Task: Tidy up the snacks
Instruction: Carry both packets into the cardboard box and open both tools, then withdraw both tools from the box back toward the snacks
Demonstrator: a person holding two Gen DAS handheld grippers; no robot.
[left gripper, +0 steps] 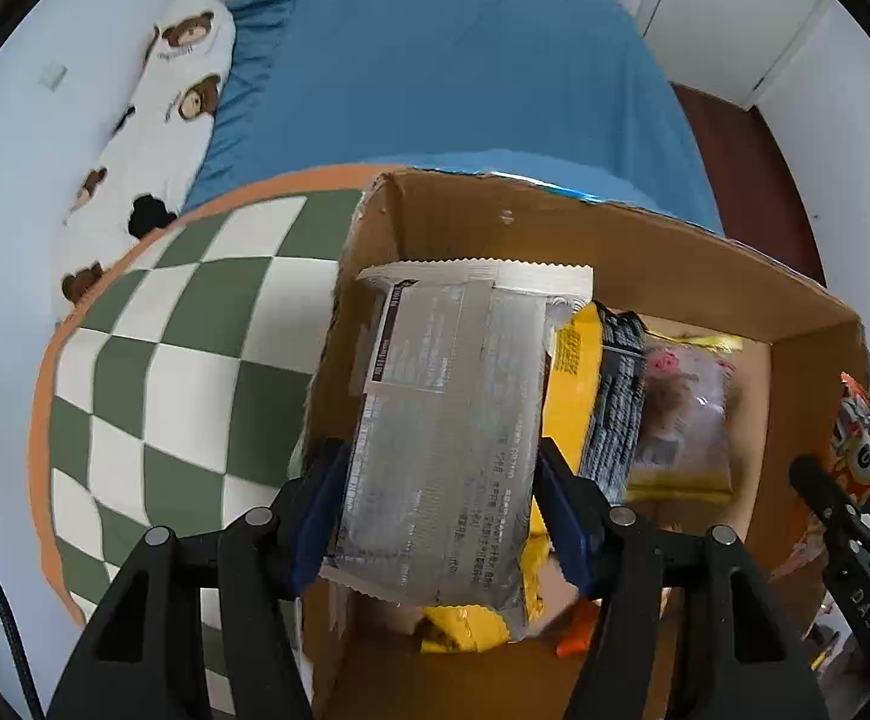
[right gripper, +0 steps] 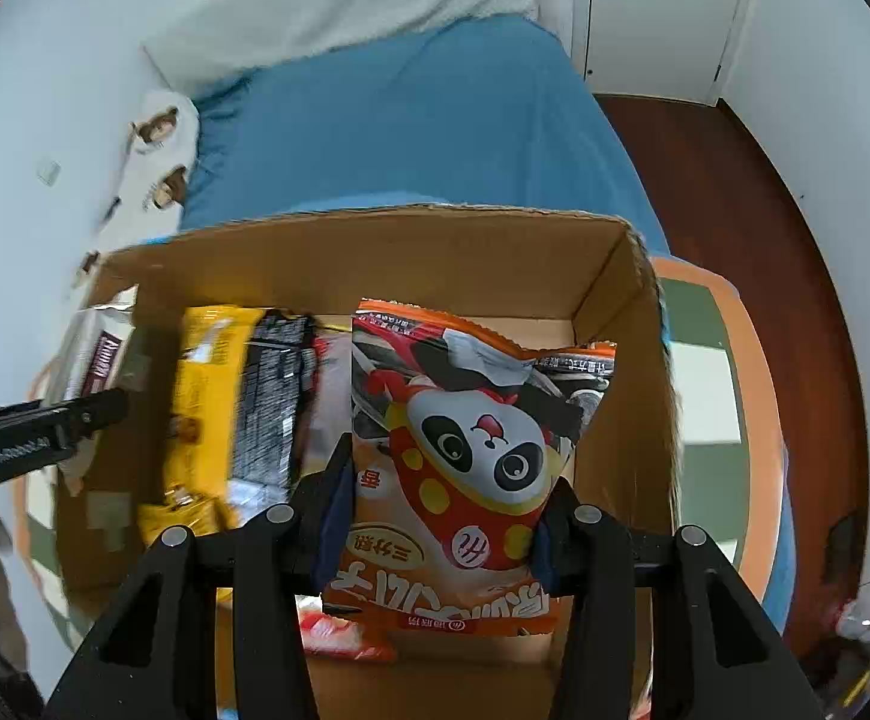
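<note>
Your left gripper (left gripper: 441, 492) is pinching a silver snack packet (left gripper: 453, 420) between its closed fingers, holding it over the left end of the cardboard box (left gripper: 645, 258). Yellow and black packets (left gripper: 609, 384) are lying inside. At right, your right gripper (right gripper: 444, 516) is clamping an orange panda snack bag (right gripper: 471, 456) above the box.

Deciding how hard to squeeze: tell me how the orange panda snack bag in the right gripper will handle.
The orange panda bag looks puffy and creased at its top, so it is probably light and floppy. Its glossy film may slip. The right gripper pinches it low, over the cardboard box; the contents could crush under a hard squeeze.
</note>
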